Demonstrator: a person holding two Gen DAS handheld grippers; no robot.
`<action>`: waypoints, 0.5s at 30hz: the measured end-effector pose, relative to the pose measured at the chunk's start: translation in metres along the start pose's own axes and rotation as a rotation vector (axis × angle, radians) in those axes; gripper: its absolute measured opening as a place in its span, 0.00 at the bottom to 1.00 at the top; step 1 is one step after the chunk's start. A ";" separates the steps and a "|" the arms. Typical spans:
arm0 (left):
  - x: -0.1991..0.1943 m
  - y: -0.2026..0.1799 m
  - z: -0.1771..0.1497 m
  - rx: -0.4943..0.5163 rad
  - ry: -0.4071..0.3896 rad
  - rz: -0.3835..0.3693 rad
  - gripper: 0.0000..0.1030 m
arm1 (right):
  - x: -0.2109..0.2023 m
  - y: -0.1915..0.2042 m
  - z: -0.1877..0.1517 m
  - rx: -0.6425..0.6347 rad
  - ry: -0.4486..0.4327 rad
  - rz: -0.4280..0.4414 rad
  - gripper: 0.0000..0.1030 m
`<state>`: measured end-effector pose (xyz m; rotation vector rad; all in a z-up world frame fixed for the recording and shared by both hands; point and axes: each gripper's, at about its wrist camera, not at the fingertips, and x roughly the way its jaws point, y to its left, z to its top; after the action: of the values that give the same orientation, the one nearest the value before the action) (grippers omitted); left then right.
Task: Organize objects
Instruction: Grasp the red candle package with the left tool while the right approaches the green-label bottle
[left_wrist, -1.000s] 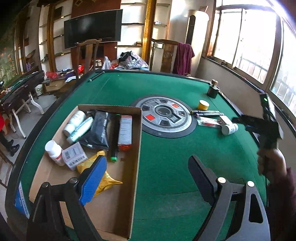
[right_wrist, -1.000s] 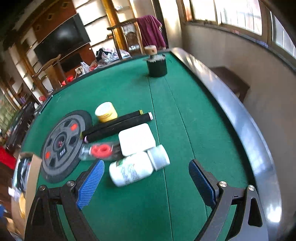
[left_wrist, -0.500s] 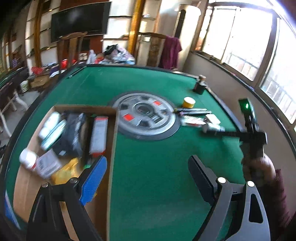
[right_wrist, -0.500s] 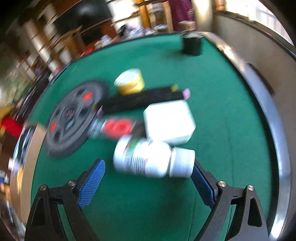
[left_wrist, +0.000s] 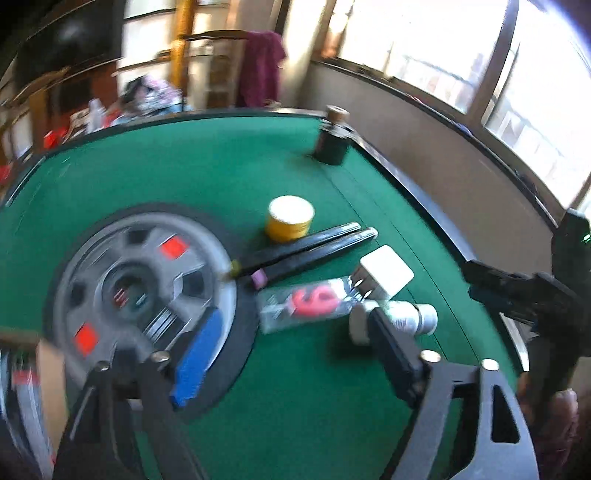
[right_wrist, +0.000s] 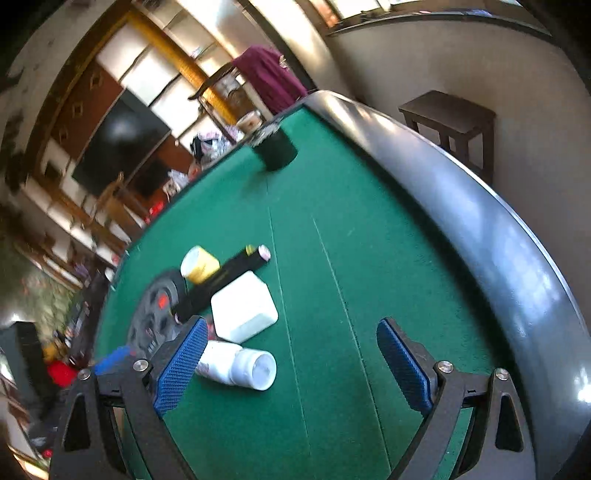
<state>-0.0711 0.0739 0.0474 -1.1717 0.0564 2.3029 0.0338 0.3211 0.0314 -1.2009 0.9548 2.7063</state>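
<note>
**On the green felt: loose items beside my tongs**

On the felt table (right_wrist: 332, 258) lay a smooth white bottle (right_wrist: 236, 365), boxy white container (right_wrist: 245, 306) and yellow tin (left_wrist: 290, 218). My left tongs (left_wrist: 291, 347) were closing on nothing; my right tongs (right_wrist: 291, 363) gaped wide, empty.

Matt green felt table (right_wrist: 332, 258), glossy rim (right_wrist: 480, 229)

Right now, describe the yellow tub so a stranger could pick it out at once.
Start at the round grey dial in the middle of the green table. Just past its rim, the yellow tub stands upright beside two long black tubes. It is the only yellow thing there, short and round with a pale lid.
</note>
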 end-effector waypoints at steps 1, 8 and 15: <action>0.005 -0.001 0.004 0.002 -0.002 -0.011 0.72 | -0.002 -0.003 0.002 0.020 -0.002 0.012 0.94; 0.040 0.004 0.025 -0.016 0.014 -0.079 0.72 | 0.002 -0.009 0.003 0.086 0.038 0.062 0.95; 0.060 -0.007 0.018 0.056 0.094 -0.148 0.70 | 0.003 -0.008 0.001 0.086 0.036 0.067 0.95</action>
<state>-0.1094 0.1116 0.0151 -1.2135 0.0663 2.1047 0.0333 0.3272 0.0261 -1.2272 1.1243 2.6711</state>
